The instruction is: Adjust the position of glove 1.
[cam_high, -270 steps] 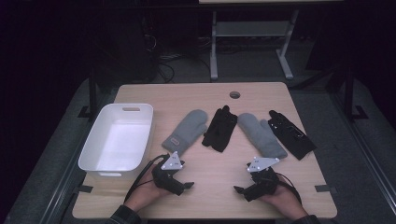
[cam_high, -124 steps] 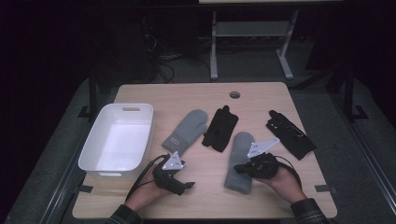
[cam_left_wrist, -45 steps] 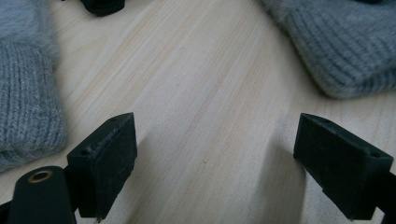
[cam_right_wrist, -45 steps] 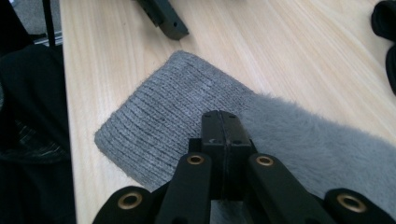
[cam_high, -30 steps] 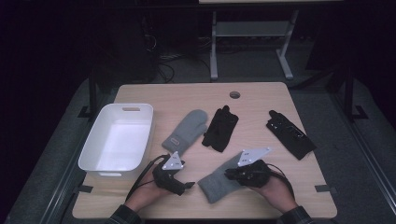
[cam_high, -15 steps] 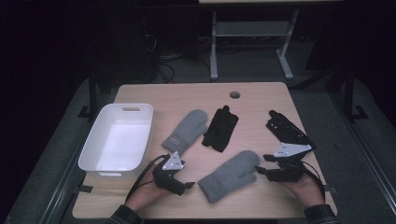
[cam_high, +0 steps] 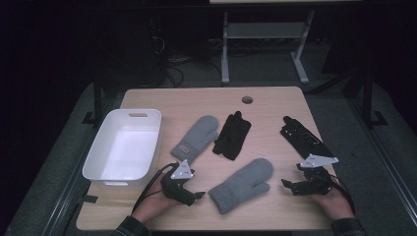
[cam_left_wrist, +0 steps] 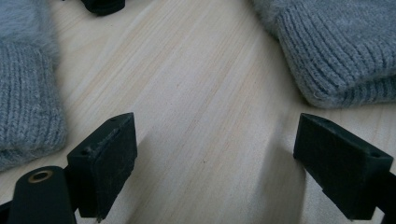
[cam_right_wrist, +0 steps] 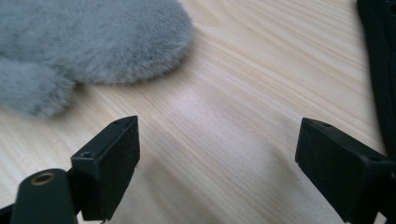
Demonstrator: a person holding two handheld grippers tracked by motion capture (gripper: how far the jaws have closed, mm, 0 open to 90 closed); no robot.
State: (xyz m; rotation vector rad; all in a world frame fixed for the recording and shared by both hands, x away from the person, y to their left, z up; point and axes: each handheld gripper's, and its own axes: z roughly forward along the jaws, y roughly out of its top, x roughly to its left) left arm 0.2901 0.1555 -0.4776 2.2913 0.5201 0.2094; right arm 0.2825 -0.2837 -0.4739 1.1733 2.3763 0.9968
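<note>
A: Edges and room?

B: Counter (cam_high: 162, 101) far strip at 12 o'clock is bare except one round cable hole (cam_high: 247, 100). White bin (cam_high: 101, 167) overhangs the 9 o'clock edge. Free wood between the near mitten and the right hand-held gripper (cam_high: 289, 185), and along the 6 o'clock edge.

A: Mitten vs gripper?

B: Near grey mitten (cam_high: 243, 184) lies flat, diagonal, cuff toward 7 o'clock, fingertip end toward 1 o'clock. Right hand-held gripper sits at its 3 o'clock, apart from it, jaws have just been opening and stand wide, nothing between them, only wood. In the right gripper view the mitten's fuzzy tip (cam_right_wrist: 93, 46) is at 11 o'clock, clear of the jaws. Left hand-held gripper (cam_high: 196, 194) is just beside the cuff at its 9 o'clock, jaws wide, empty.

A: Counts?

B: Two grey mittens, second one (cam_high: 195, 140) at 11 o'clock of the first. Two black gloves: centre (cam_high: 232, 136), right edge (cam_high: 302, 138). One bin. Two grippers.
</note>
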